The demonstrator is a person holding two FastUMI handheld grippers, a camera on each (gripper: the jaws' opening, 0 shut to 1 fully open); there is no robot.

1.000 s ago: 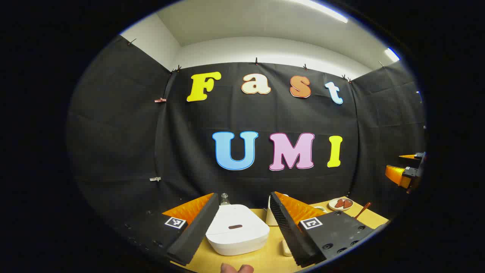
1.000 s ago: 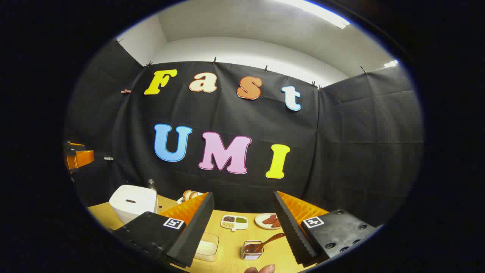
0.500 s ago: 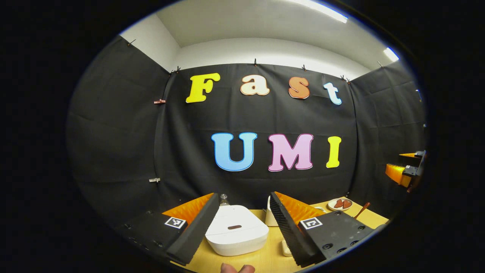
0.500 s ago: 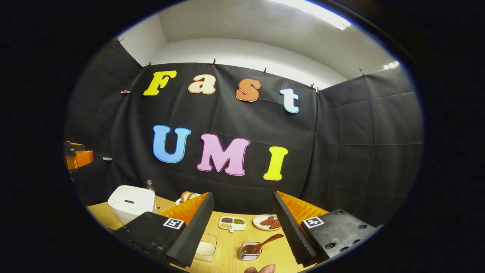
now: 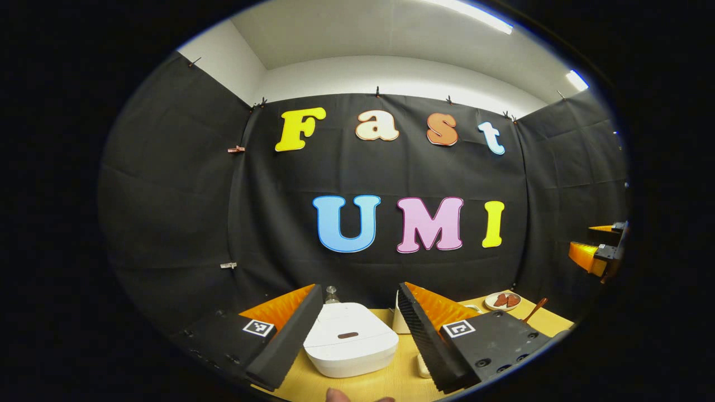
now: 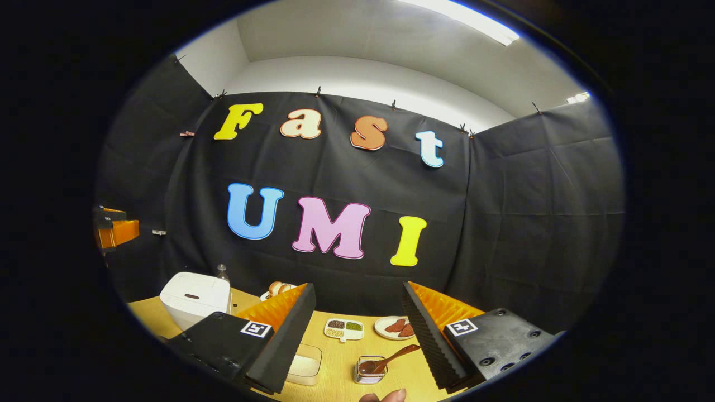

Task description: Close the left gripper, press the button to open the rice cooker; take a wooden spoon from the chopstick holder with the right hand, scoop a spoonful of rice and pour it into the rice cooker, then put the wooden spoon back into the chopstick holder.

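Observation:
A white rice cooker (image 5: 347, 345) with its lid down sits on the wooden table (image 5: 399, 379), straight ahead between the fingers of my left gripper (image 5: 358, 319), which is open and held above the table. The cooker (image 6: 195, 296) also stands at the far left in the right gripper view. My right gripper (image 6: 356, 319) is open above the table, nothing between its fingers. Below it a wooden spoon (image 6: 391, 357) leans out of a small clear chopstick holder (image 6: 368, 371). A clear box of rice (image 6: 304, 365) lies left of the holder. The spoon's handle (image 5: 535, 310) also shows at the right.
A divided dish of grains (image 6: 344, 328), a plate with reddish slices (image 6: 395, 327) and a plate of buns (image 6: 277, 288) sit toward the back. A small bottle (image 5: 331, 292) stands behind the cooker, a white jug (image 5: 399, 321) beside it. The other gripper (image 5: 595, 254) hangs at the right edge.
Both views have shifted only very slightly; the table objects sit marginally different in frame. Both grippers stay open and hold nothing.

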